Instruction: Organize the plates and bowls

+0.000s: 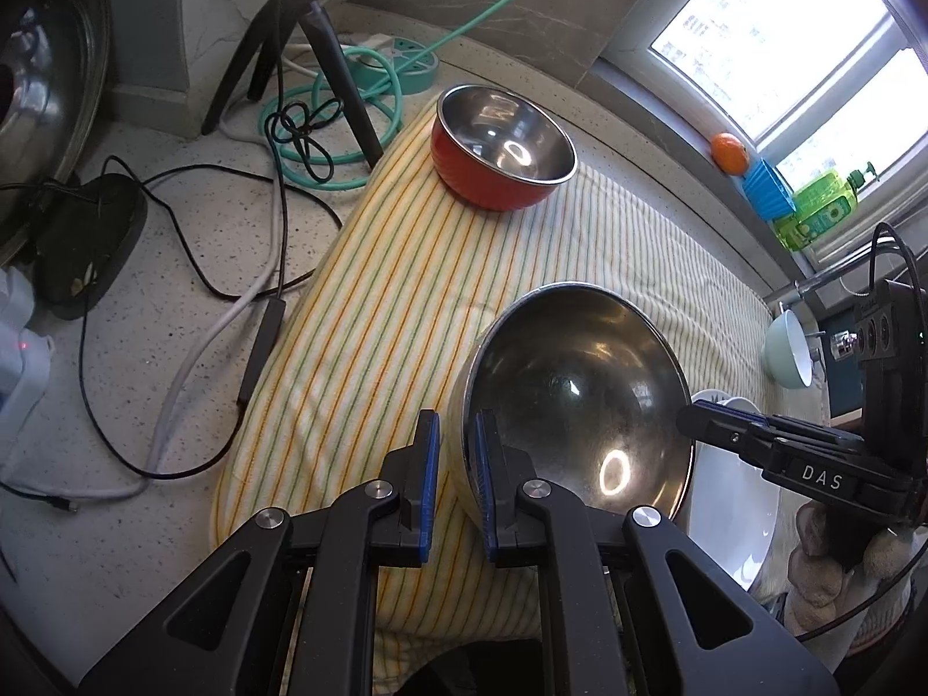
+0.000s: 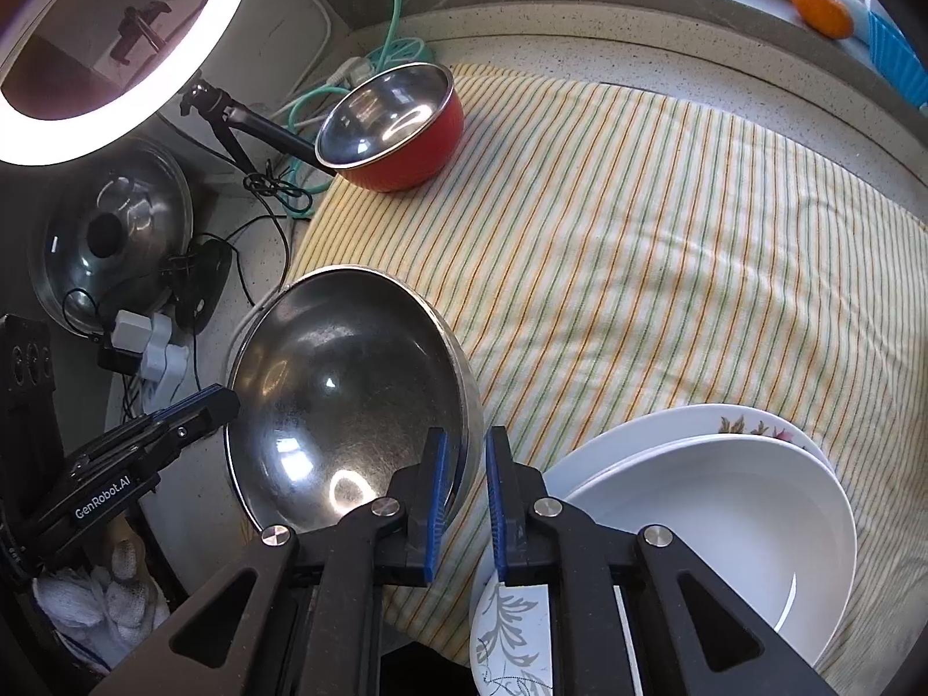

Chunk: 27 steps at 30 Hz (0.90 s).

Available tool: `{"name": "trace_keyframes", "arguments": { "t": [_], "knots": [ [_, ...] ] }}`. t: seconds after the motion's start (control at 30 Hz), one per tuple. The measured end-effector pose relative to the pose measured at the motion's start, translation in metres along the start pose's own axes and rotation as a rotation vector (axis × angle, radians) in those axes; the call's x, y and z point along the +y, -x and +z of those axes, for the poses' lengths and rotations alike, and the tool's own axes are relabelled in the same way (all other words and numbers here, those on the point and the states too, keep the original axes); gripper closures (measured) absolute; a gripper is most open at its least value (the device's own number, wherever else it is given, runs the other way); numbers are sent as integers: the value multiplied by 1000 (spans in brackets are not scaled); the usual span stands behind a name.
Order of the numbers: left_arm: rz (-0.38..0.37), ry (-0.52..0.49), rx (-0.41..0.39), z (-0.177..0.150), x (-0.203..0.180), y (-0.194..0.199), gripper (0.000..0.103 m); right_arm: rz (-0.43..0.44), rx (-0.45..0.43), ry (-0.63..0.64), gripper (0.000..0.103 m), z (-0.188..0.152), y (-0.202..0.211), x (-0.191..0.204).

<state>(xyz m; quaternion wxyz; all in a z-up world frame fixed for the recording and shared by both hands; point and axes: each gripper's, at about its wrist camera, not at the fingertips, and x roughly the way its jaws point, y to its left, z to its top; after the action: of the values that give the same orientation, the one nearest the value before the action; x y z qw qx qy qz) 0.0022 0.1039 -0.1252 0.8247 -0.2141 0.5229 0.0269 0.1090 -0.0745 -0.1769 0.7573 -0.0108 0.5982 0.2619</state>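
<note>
Both grippers point steeply down: the left gripper (image 1: 455, 467) pinches with its jaws nearly together, the right gripper (image 2: 467, 484) holds its jaws slightly parted.

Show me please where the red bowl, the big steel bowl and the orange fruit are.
red bowl (image 1: 493, 185): left wrist view, on its red outer wall.
big steel bowl (image 2: 325, 406): right wrist view, on its shiny inside.
orange fruit (image 2: 822, 8): right wrist view, on its peel, on the window ledge.
</note>
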Motion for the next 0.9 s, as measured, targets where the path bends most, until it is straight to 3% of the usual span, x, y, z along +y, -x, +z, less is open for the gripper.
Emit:
{"name": "trace_keyframes", "arguments": {
  "t": [0.33,0.73,0.9],
  "knots": [
    [-38,35,-75,11,8,22,92,3,-130,7,79,-3,38,5],
    [-98,35,-104,18,-3,29,92,-49,-295,-16,79,-10,96,-15],
    [-127,96,-142,22,1,33,92,-32,-278,25,79,9,116,-22]
  ]
}}
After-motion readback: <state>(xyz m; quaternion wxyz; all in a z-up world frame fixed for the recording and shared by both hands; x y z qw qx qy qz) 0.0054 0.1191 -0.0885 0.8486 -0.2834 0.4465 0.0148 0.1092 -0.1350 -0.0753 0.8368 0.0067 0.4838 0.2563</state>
